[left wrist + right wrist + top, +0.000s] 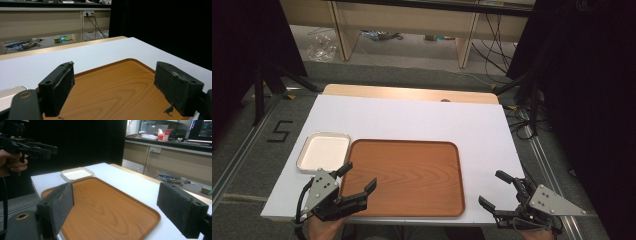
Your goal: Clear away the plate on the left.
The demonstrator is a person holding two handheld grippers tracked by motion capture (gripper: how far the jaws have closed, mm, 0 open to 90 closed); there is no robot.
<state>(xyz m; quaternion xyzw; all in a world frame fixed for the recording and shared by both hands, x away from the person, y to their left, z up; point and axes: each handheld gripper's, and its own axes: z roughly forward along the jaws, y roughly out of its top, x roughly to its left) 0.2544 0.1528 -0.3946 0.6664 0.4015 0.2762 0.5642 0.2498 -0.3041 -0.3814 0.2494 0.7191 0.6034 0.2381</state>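
Both tools hover with jaws spread and empty: the left gripper [360,177] over the wooden tray's [412,175] near-left corner, the right gripper [497,191] beside its near-right corner. This looks like a starting pose; next, likely a reach toward the white dish [323,151] just left of the tray.

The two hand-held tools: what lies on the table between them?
In the high view, the near part of the wooden tray lies between the left tool and right tool; its surface is bare there.

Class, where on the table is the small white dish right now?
In the high view, the white dish sits on the table's left side, just beside the wooden tray's left edge and ahead of the left gripper.
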